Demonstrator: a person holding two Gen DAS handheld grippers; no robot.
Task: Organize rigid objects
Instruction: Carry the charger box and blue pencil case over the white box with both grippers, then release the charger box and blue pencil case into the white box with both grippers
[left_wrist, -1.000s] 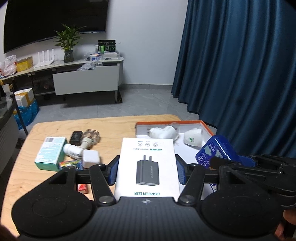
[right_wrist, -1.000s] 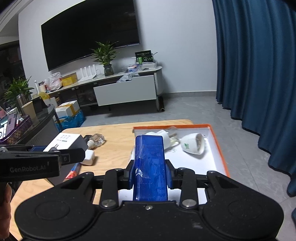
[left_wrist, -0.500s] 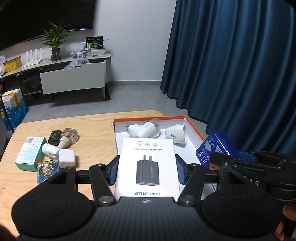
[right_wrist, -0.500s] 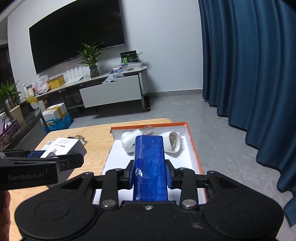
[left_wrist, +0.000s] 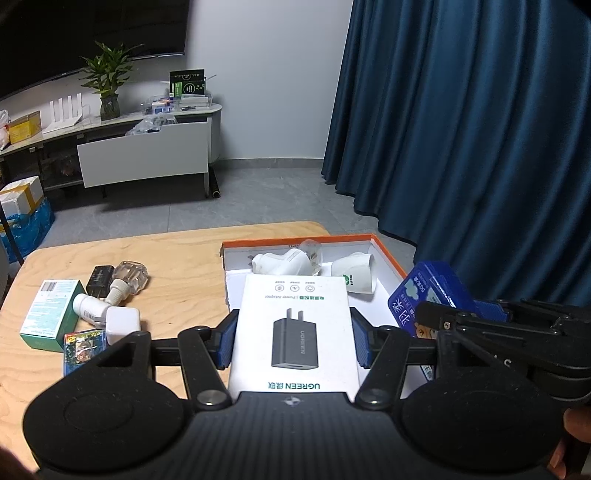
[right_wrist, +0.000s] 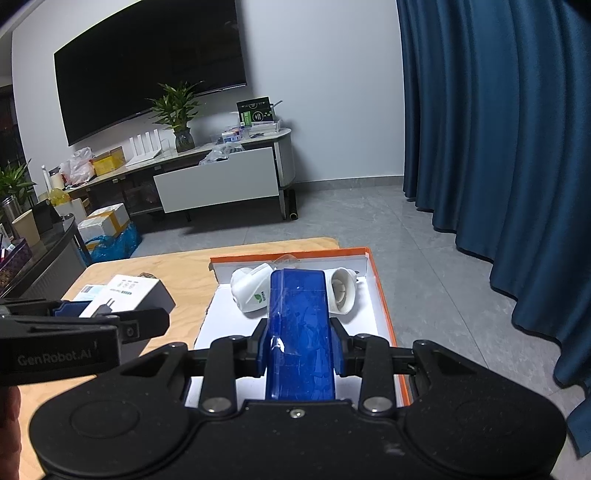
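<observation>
The white charger box (left_wrist: 295, 332) is sitting between the blue pads of the left tool (left_wrist: 293, 341), which is clenched on its two long sides. The blue packet (right_wrist: 300, 332) is being squeezed the same way by the right tool (right_wrist: 298, 345). Both things are hanging in the air, low over the near part of the orange-rimmed tray (left_wrist: 388, 254), which is lying on the right side of the wooden bench (left_wrist: 177, 258).

Two white plug things (left_wrist: 284, 263) and a white cup-shaped thing (left_wrist: 354, 273) are already lying at the far end of the tray. More things are waiting on the left of the bench: a green box (left_wrist: 50, 314), a small white cube (left_wrist: 123, 325), a clear bottle (left_wrist: 129, 278) and a little colourful packet (left_wrist: 84, 345).

I think both things are about to go into the tray. The two tools are very near each other, so they could be bumping if both are going down together. The charger box is wide, so it could be landing on the tray's rim or on the white things and tipping. The shiny packet could be slipping from the pads.
</observation>
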